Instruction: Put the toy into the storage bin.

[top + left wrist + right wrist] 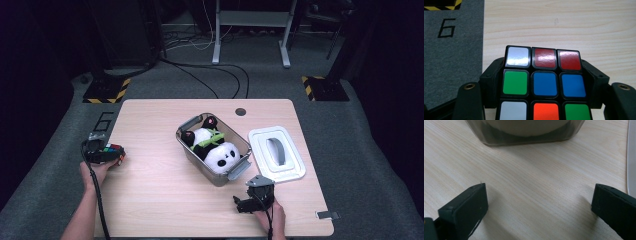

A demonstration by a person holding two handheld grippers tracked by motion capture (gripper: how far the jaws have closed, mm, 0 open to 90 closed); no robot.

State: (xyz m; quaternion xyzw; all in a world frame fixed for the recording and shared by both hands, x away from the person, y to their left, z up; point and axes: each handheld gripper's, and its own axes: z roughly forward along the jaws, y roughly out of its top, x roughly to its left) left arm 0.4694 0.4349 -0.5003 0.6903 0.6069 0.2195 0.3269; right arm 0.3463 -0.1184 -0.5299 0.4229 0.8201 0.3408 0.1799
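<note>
Where the table's left edge runs, the left gripper has its jaws pressed on both sides of the cube. Centre: bin with panda; lid beside it. Right gripper: jaws wide apart, holding nothing, above bare wood.

Two hand-held grippers, black-bodied, one per hand. Left gripper: black cable trailing back along a bare forearm, small grey plate on top. Right gripper: grey three-cornered plate on top, black cable running back over the hand. Blocky matte-black fingers with flat inner faces, small screw holes, brass-coloured screw heads at the base. No sleeves.
</note>
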